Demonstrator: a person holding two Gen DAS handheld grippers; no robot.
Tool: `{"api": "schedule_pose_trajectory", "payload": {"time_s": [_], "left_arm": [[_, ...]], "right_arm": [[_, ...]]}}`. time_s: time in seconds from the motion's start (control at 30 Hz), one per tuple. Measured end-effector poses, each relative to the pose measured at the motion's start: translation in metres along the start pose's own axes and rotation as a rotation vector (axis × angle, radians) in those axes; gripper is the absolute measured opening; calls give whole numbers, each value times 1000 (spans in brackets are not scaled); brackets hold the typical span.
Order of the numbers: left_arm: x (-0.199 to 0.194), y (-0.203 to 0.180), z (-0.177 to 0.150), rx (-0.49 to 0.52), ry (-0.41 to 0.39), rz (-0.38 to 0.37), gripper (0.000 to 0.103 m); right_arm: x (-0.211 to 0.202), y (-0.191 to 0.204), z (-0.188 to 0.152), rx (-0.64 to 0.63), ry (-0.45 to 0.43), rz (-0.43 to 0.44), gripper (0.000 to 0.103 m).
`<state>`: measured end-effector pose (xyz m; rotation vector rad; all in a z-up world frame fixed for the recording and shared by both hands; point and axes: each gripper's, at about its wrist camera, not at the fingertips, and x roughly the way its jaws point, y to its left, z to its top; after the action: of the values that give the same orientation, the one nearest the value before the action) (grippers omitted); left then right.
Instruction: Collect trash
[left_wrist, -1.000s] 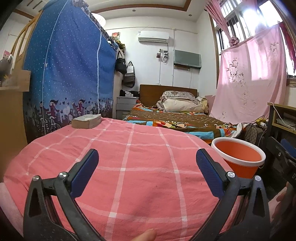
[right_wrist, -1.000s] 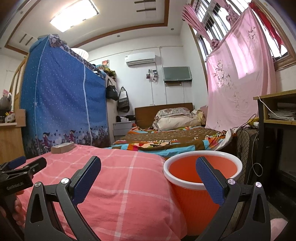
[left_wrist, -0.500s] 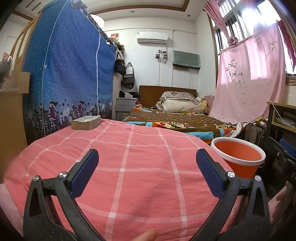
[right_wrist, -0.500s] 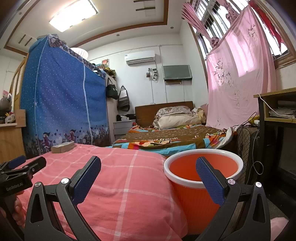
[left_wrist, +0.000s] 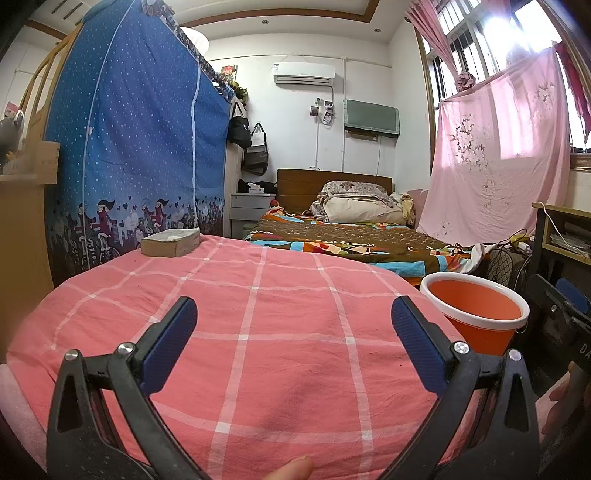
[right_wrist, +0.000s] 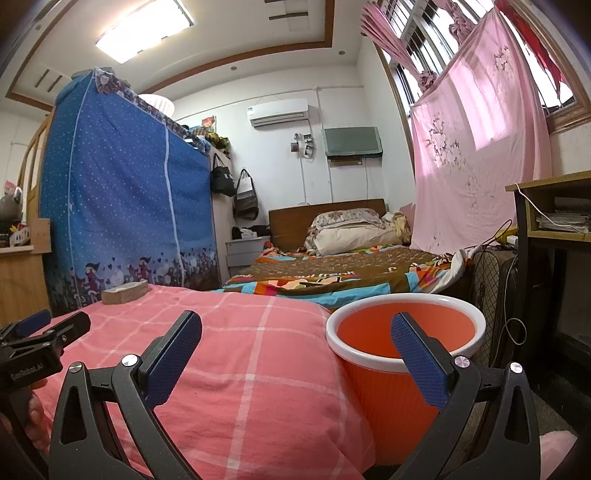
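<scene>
An orange bin with a white rim (left_wrist: 476, 317) stands on the floor right of a pink checked cloth surface (left_wrist: 280, 332); it also shows in the right wrist view (right_wrist: 402, 350), close ahead. My left gripper (left_wrist: 293, 347) is open and empty, low over the pink cloth. My right gripper (right_wrist: 295, 354) is open and empty, above the cloth's right edge and the bin's near rim. A small tan box-like object (left_wrist: 170, 242) lies at the cloth's far left corner; it also shows in the right wrist view (right_wrist: 125, 291). No loose trash shows on the cloth.
A blue fabric wardrobe (left_wrist: 136, 155) stands at the left. A bed with a patterned cover (left_wrist: 351, 240) lies beyond the cloth. A wooden desk with cables (right_wrist: 554, 221) and a mesh-fronted object (right_wrist: 491, 280) stand right of the bin. A pink curtain (left_wrist: 498, 158) hangs at the window.
Both views have shifted only slightly; the bin sits a touch lower in the right wrist view. Both grippers stay open and empty.
</scene>
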<state>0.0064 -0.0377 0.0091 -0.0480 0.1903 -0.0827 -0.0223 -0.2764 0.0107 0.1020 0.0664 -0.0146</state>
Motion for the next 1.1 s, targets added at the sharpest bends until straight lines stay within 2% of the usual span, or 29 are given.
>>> {"api": "schedule_pose_trajectory", "payload": {"time_s": [1.1], "left_arm": [[-4, -7, -3, 1, 14, 12, 103]], "right_arm": [[0, 3, -2, 9, 6, -3, 103]]}}
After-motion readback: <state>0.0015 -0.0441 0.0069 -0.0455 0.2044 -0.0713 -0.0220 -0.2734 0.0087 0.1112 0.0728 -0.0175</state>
